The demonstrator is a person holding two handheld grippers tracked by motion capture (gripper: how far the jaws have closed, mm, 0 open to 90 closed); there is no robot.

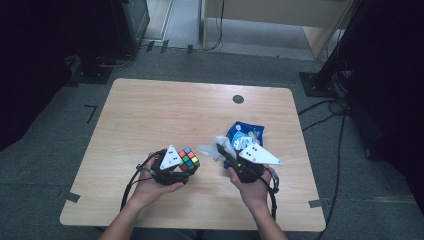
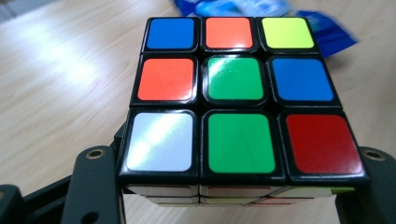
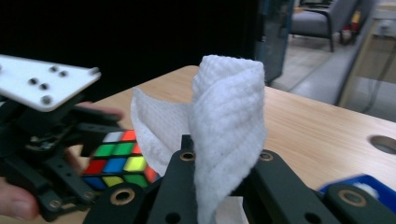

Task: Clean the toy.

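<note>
A scrambled colour cube (image 1: 189,159) (image 2: 238,98) (image 3: 119,163) is clamped between the jaws of my left gripper (image 1: 186,164) (image 2: 233,186), lifted above the wooden table (image 1: 150,115). The cube's top face, with a green centre, takes up most of the left gripper view. My right gripper (image 1: 226,155) (image 3: 224,163) is shut on a white paper wipe (image 1: 216,149) (image 3: 224,130), which stands up between its black jaws and points toward the cube. The two grippers are close together but a gap separates the wipe from the cube.
A blue wipes packet (image 1: 244,135) (image 2: 261,9) (image 3: 355,186) lies on the table just behind the right gripper. A round cable hole (image 1: 238,99) (image 3: 385,142) sits near the far edge. Dark stands and cables (image 1: 325,110) surround the table.
</note>
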